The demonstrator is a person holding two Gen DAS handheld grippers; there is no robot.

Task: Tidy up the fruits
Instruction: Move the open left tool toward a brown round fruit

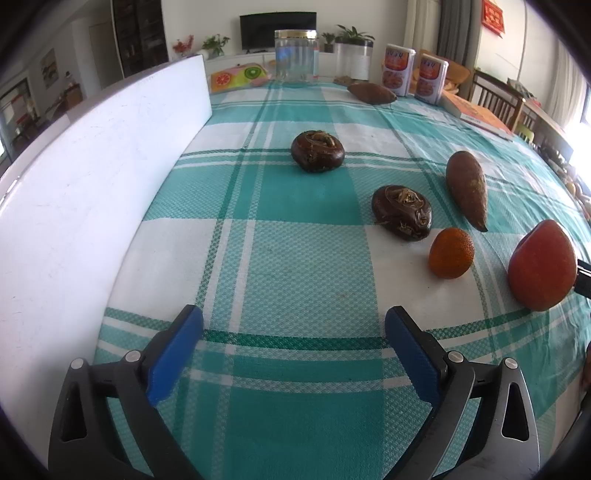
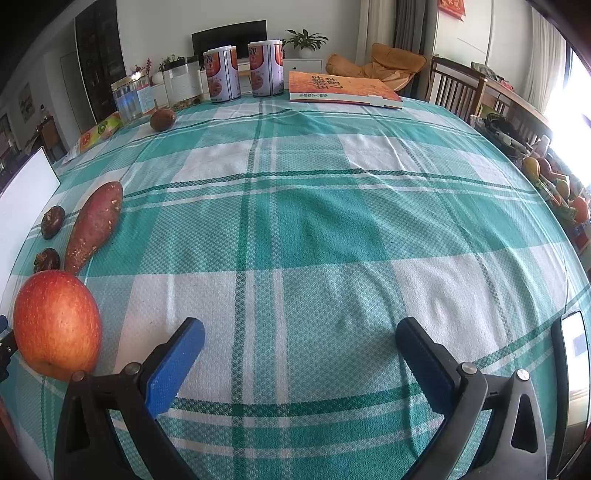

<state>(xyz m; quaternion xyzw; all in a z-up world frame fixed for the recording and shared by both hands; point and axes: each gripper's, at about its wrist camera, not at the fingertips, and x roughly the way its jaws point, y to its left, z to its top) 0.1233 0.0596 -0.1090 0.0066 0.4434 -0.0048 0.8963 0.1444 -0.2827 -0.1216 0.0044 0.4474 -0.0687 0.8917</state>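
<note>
Left claw [image 1: 293, 345] agape — sweet potato [image 1: 467, 189] pointing nearward

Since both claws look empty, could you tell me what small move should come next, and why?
Probably ease the left claw forward-right toward the orange: it lies loose on the tablecloth beside the apple, and both it and the right claw stand open, holding nothing.

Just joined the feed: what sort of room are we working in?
Most likely a home living and dining room: a table under a checked tablecloth, a television on a low cabinet with houseplants, and wooden dining chairs.
</note>
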